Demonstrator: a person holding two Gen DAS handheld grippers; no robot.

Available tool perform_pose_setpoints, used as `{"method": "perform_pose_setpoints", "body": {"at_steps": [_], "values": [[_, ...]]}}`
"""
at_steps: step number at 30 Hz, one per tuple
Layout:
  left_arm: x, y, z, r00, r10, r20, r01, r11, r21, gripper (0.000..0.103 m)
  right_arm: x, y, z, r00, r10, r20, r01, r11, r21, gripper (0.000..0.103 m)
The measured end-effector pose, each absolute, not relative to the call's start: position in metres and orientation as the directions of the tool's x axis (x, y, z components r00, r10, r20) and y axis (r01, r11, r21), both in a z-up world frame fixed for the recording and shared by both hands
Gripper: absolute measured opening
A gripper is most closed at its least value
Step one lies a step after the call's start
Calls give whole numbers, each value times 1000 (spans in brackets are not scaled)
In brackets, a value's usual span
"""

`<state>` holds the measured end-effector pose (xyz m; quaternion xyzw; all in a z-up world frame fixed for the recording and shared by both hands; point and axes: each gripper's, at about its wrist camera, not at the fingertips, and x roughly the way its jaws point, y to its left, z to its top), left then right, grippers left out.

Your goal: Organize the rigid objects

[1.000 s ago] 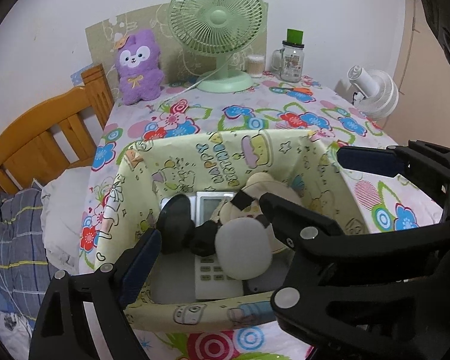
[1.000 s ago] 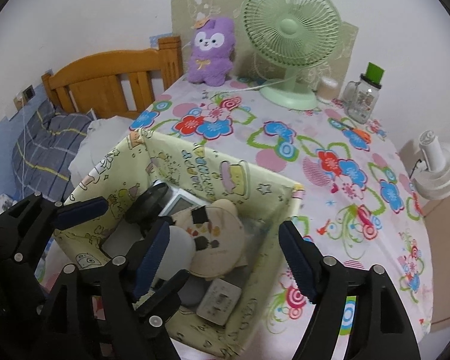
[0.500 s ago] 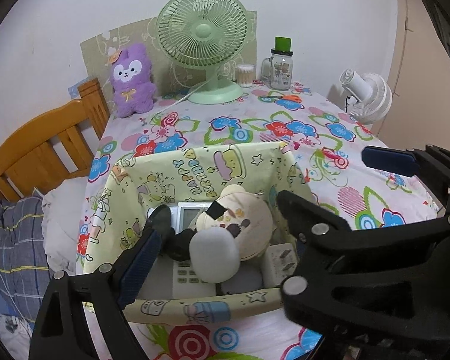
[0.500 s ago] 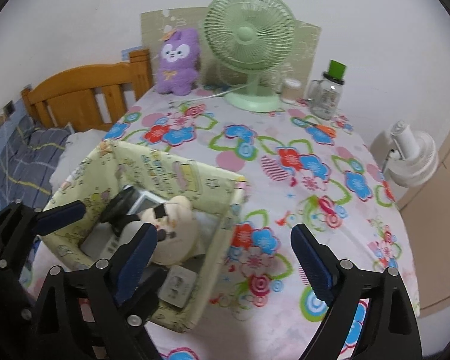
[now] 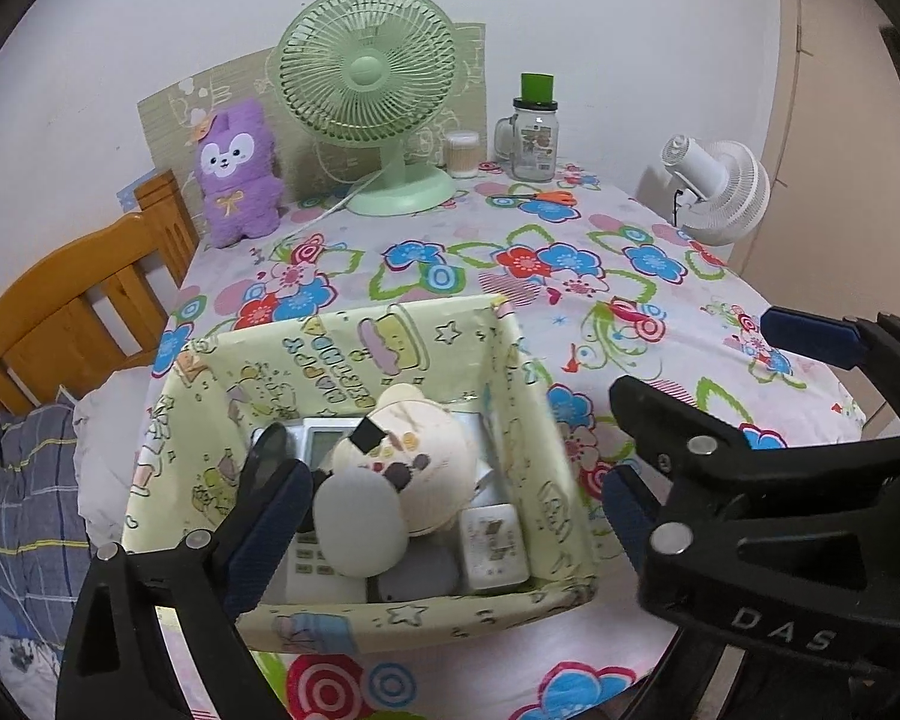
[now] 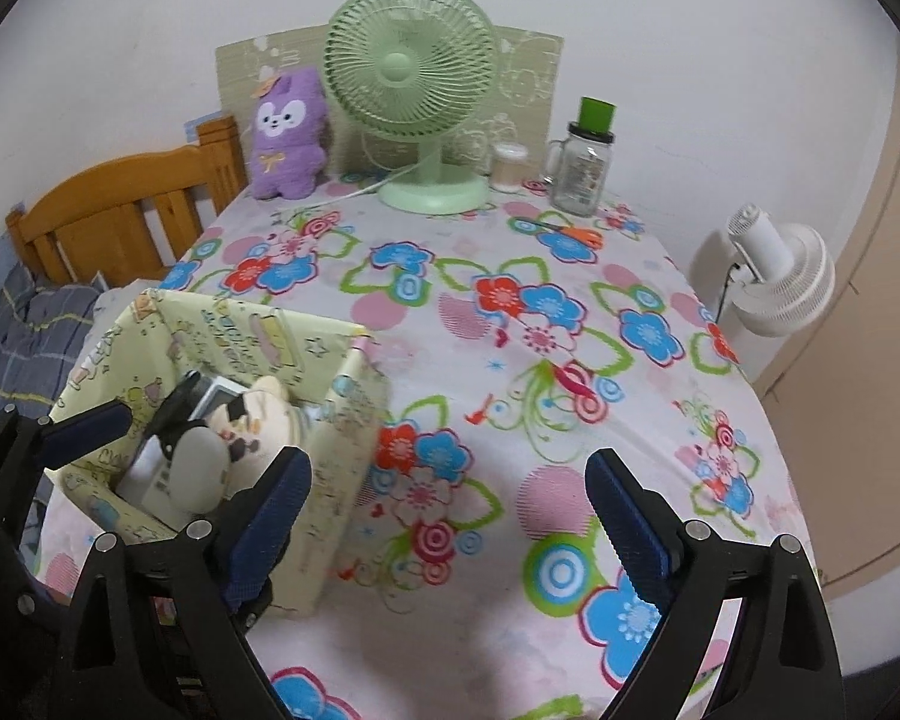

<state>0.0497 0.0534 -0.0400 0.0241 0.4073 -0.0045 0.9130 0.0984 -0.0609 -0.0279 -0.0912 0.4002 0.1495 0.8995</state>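
Two grippers, both empty, jaws spread wide. Judging by the full box, you're at the drop-off end of a placement, so the job now is a clean exit.

L to R:

- left gripper (image 5: 450, 486): jaws have just been opening, nothing pinched. In the left wrist view they frame the box (image 5: 330, 348) w/ its contents showing between them, pads not pressing on anything. Lift clear before you swing; the left pad sits close to the dark item (image 5: 270, 450) and the remote (image 5: 321, 444).
- Box load looks heaped: cream round item (image 5: 417, 468) rides on top, pale oval piece (image 5: 360, 528) leans at the near side, white plug (image 5: 492, 540) lies low at the right. Prob. unstable, so don't nudge the wall.
- right gripper (image 6: 447, 468): jaws have also just been opening, only floral cloth (image 6: 510, 360) between them. Its left finger is just beside the box's near corner in the right wrist view, so watch that corner.
- Next candidate, I'd guess: orange scissors (image 6: 576, 234), far side, well apart from the box. Flat on soft cloth, so approach steep and pinch the handles.

Surface: table under a flowered cloth, a bit wrinkled, otherwise bare in the middle.

Room, L to R: plaid bedding (image 5: 12, 480), wooden bed frame (image 5: 78, 300), purple plush (image 5: 237, 174), green fan (image 5: 366, 72) w/ cord trailing, swab tub (image 5: 462, 150), glass jar (image 5: 534, 132) w/ green cap, white fan (image 5: 720, 192) off the right edge, beige panel beyond. White wall behind.
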Motion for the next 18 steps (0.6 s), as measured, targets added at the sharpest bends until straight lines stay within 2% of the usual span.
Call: {"method": "perform_pose_setpoints", "body": {"at_steps": [9,18], "values": [[54,32,-34,674,-7,-739,40,999,27,99,101,-98,-26,646,157,-747,-267,963,-29,95],[50,17,-18,700,-22,-713,40,999,8,99,92,-130,-9,696,123,-707,-199,980,-26,95]]}}
